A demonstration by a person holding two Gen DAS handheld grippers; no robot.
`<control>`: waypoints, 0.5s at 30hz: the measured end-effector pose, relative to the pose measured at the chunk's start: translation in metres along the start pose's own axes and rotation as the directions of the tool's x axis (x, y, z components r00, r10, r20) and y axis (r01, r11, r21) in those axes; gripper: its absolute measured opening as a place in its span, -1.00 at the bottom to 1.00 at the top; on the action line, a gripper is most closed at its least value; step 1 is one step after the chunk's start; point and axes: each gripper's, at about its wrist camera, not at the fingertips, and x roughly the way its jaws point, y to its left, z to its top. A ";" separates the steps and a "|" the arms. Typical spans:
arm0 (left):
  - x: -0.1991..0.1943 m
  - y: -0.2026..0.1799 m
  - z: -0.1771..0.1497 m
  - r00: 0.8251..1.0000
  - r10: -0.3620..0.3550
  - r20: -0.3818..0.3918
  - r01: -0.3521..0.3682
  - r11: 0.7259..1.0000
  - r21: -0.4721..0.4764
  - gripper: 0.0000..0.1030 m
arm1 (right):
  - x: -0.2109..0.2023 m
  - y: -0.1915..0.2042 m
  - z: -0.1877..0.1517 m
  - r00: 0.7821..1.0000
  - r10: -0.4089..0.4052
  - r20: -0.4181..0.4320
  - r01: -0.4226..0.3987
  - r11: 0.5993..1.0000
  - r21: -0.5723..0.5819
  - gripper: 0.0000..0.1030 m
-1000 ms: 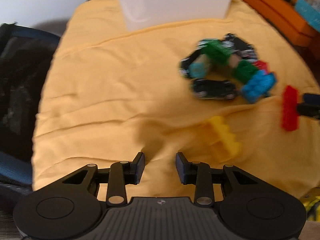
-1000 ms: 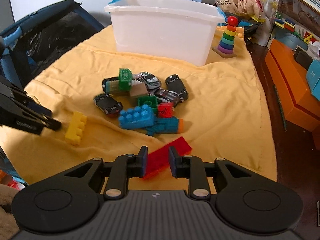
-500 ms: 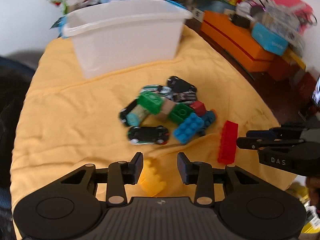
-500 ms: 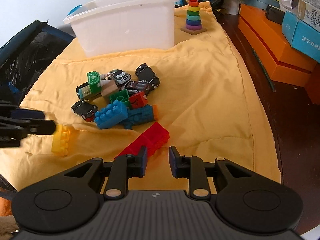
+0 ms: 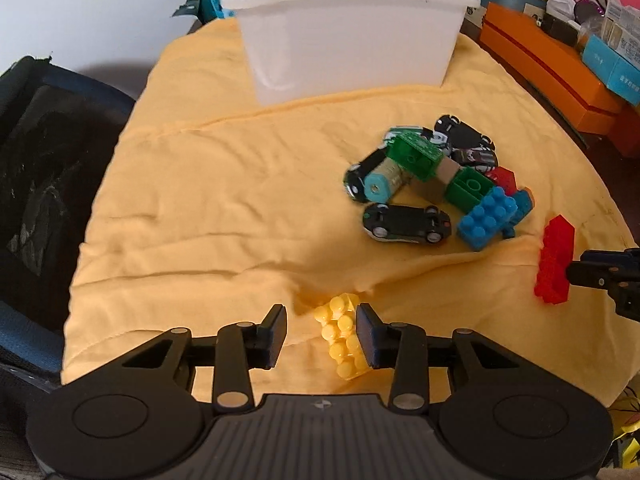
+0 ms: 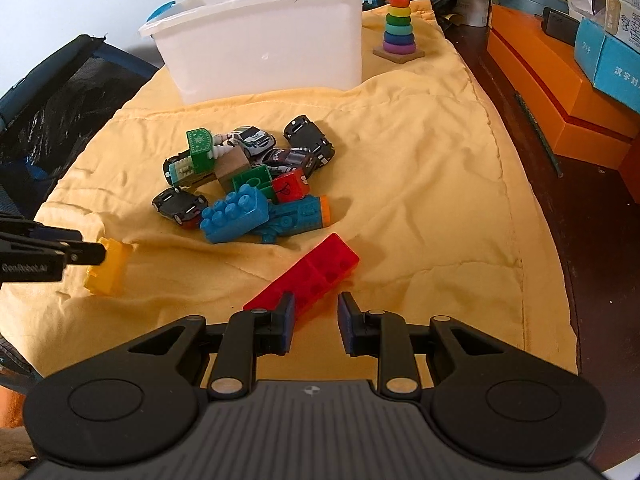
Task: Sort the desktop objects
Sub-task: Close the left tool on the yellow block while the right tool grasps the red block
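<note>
The sorting seems to be near its start: the pile of toy cars and blocks [image 6: 248,184] lies on the yellow cloth [image 6: 420,184] at about 6 o'clock from the white bin [image 6: 260,52], whose inside is hidden. The left gripper [image 5: 322,334] is spread around a studded yellow brick [image 5: 342,340] without pinching it. The right gripper [image 6: 314,320] is also spread, at the near end of a long red brick [image 6: 308,276] lying flat at 5 o'clock from the pile.

Yellow brick [image 5: 342,336], red brick [image 6: 306,276], toy pile [image 6: 248,184]
</note>
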 end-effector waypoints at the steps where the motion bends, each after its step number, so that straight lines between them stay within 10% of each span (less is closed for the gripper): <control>1: -0.002 0.002 -0.001 1.000 0.001 0.005 -0.001 1.000 0.001 -0.17 | -0.001 0.000 0.000 1.000 -0.001 0.002 0.001 1.000 0.000 -0.48; 15: 0.008 -0.004 -0.004 0.994 -0.111 -0.013 0.111 0.994 -0.016 -0.19 | 0.024 -0.029 0.004 0.993 0.112 -0.023 -0.100 0.945 0.313 -0.33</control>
